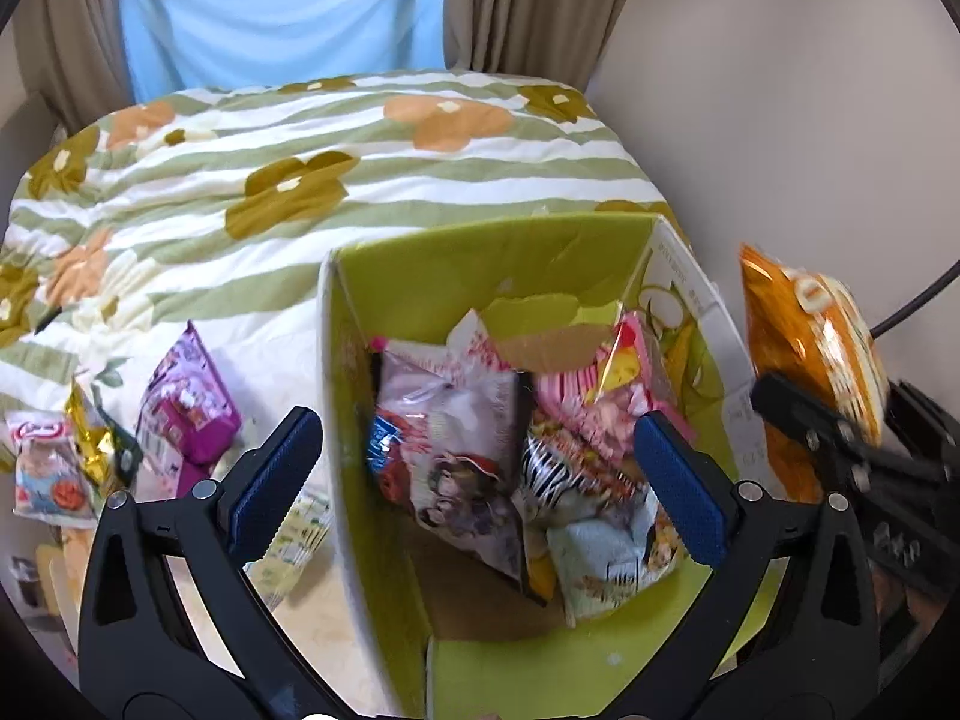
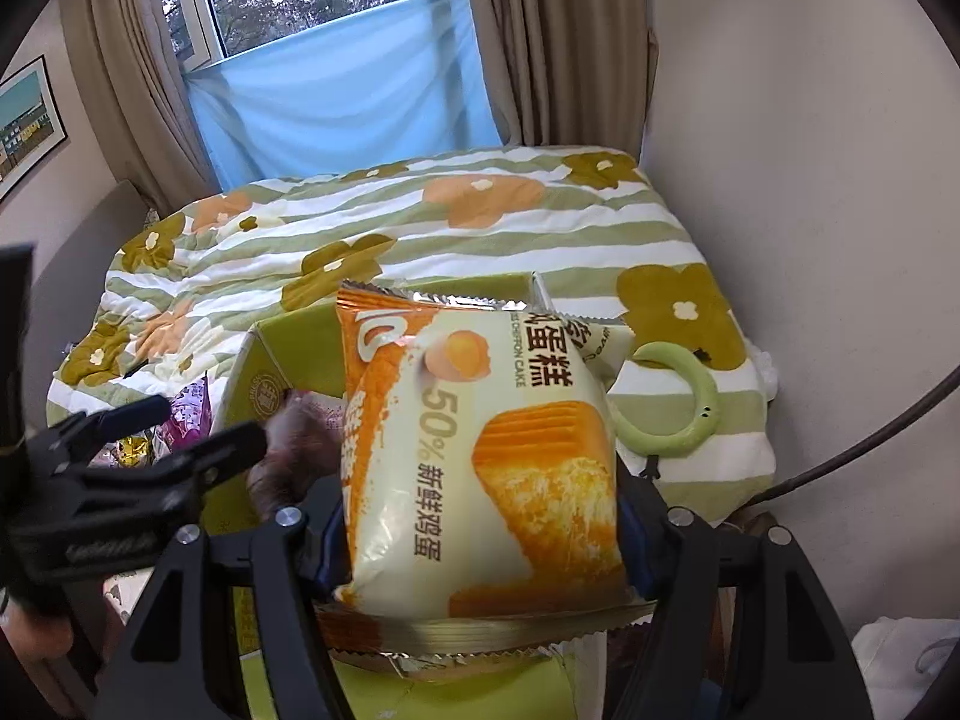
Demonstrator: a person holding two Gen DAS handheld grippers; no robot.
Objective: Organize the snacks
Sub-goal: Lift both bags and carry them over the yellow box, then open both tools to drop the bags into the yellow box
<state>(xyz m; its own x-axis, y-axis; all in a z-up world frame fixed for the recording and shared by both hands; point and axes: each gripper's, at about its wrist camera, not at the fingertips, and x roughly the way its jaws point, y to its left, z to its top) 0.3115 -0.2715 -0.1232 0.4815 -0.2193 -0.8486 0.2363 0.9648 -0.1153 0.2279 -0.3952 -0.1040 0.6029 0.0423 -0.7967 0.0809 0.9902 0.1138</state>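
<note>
A floral quilt (image 1: 336, 138) covers the bed, curtains (image 2: 126, 78) behind, wall (image 1: 810, 120) at right. The box (image 1: 336, 408) holds snacks; a purple pack (image 1: 180, 408) lies left. Left gripper (image 1: 480, 480) fingers gape empty over the box. Right gripper (image 2: 480, 534) clamps the cake pack (image 2: 480, 468) near the box's right rim.

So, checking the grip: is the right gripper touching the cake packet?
Touching: in the right wrist view the right gripper pinches the cake packet on both sides.

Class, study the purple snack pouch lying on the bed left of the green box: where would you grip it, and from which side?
Grip the purple pouch at its raised upper end, coming from above. It lies tilted on the blanket, with other packets crowding its left.
</note>
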